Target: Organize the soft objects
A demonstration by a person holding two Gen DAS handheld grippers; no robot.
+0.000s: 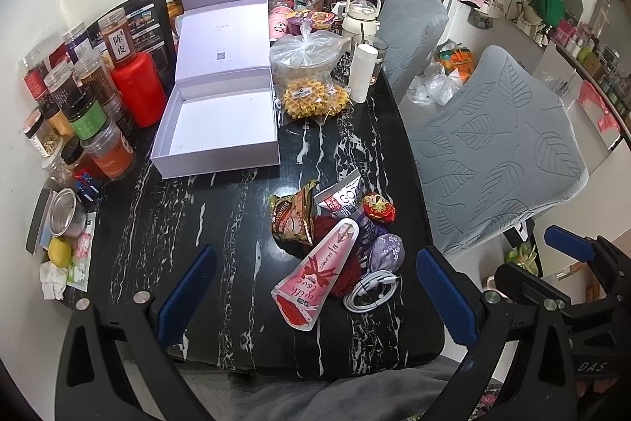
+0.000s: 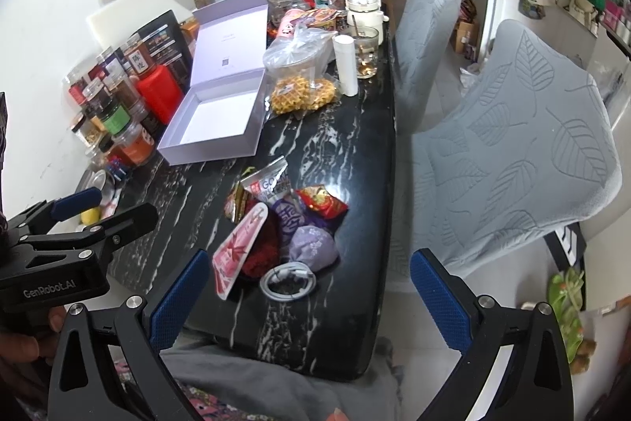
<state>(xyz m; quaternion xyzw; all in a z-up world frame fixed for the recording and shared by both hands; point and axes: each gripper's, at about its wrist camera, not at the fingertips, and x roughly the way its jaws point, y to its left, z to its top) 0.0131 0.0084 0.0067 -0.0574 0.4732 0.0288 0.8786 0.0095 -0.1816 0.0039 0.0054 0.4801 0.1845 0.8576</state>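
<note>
A pile of soft items lies near the front right of the black marble table: a pink pouch, a brown snack packet, a red-gold packet, a purple sachet, a red fuzzy piece partly buried, and a coiled white cable. An open lavender box sits empty behind the pile. My left gripper hovers open just in front of the pile. My right gripper is open too, above the cable and pink pouch. Neither holds anything.
Several spice jars crowd the table's left edge. A bag of waffles, a white tube and a kettle stand behind the box. Two grey-covered chairs press against the right side of the table.
</note>
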